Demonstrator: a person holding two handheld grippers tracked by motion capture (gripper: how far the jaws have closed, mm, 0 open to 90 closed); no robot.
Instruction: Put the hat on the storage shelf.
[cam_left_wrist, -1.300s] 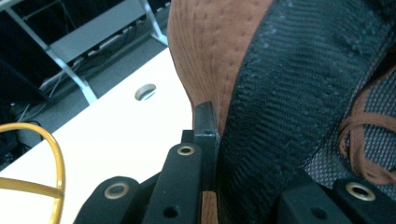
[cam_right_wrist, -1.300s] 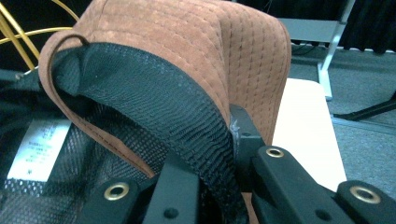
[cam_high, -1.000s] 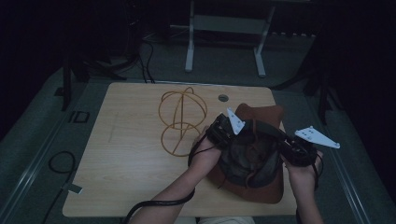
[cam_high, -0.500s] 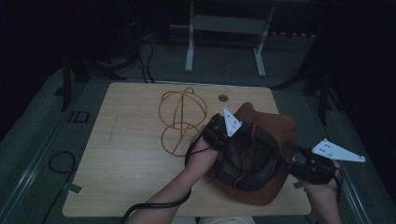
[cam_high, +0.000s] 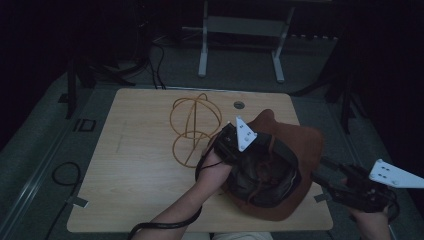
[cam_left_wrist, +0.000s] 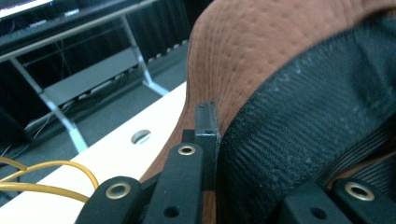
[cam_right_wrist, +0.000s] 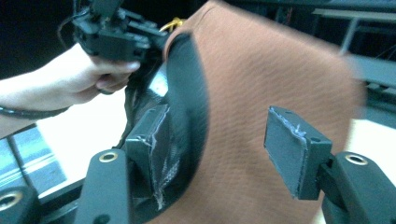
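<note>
Right gripper lets go of the hat

The left gripper (cam_high: 235, 142) pinches the brown hat's (cam_high: 300, 145) black inner band; the right gripper (cam_right_wrist: 219, 149), jaws just spread, has backed off, the brim now loose between its pads, so the left alone carries it.

Lying upside down at the table's near right corner: a rust-brown hat (cam_high: 300, 145), suede-like, stitched brim spreading outward, black mesh-lined sweatband facing up, the crown's hollow gaping open, perhaps lifting slightly at its left edge.
</note>
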